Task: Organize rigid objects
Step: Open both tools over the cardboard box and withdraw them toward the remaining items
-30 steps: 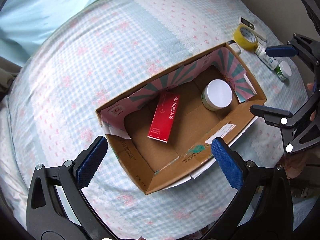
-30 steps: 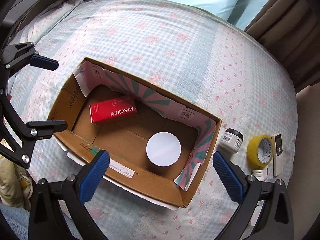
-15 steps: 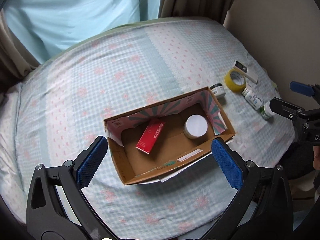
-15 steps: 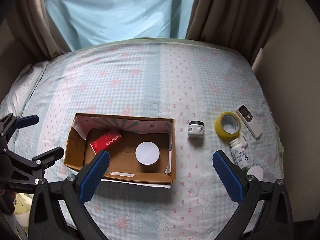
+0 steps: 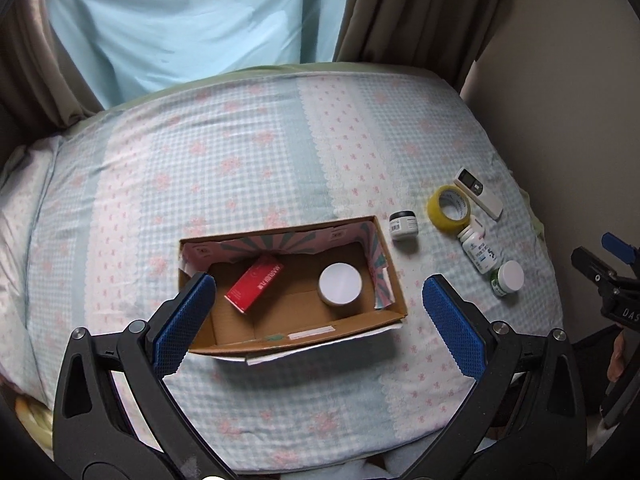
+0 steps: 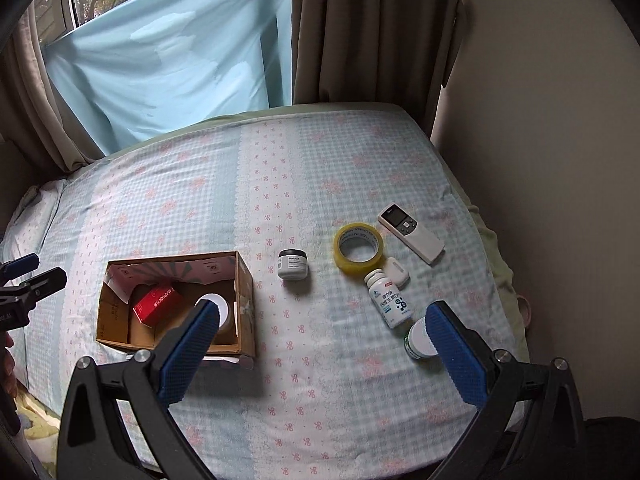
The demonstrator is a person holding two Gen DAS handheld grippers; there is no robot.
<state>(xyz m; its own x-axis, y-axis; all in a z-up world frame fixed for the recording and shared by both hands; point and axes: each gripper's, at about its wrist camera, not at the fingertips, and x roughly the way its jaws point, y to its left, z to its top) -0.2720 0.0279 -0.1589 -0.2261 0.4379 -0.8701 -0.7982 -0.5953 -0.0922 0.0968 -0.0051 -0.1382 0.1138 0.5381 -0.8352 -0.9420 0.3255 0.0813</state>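
An open cardboard box (image 5: 396,280) (image 6: 246,300) lies on the bed with a red carton (image 5: 255,283) (image 6: 157,304) and a white-lidded jar (image 5: 340,282) (image 6: 219,306) inside. To its right lie a small dark-lidded jar (image 5: 404,225) (image 6: 293,264), a yellow tape roll (image 5: 449,209) (image 6: 359,247), a white remote (image 5: 478,192) (image 6: 411,233), a white pill bottle (image 5: 478,249) (image 6: 389,296) and a green jar with a white lid (image 5: 507,278) (image 6: 418,340). My left gripper (image 5: 318,324) and right gripper (image 6: 320,356) both hang open and empty, high above the bed.
A small white case (image 6: 397,273) lies beside the tape roll. The checked bedspread (image 5: 248,152) runs wide behind the box. Curtains (image 6: 360,32) and a pale blue sheet (image 6: 168,68) hang at the far side, and a wall (image 6: 540,120) closes off the right.
Both grippers have pulled back and up from the box, so the whole bed and the curtains come into view. The things on the bed have stayed put.
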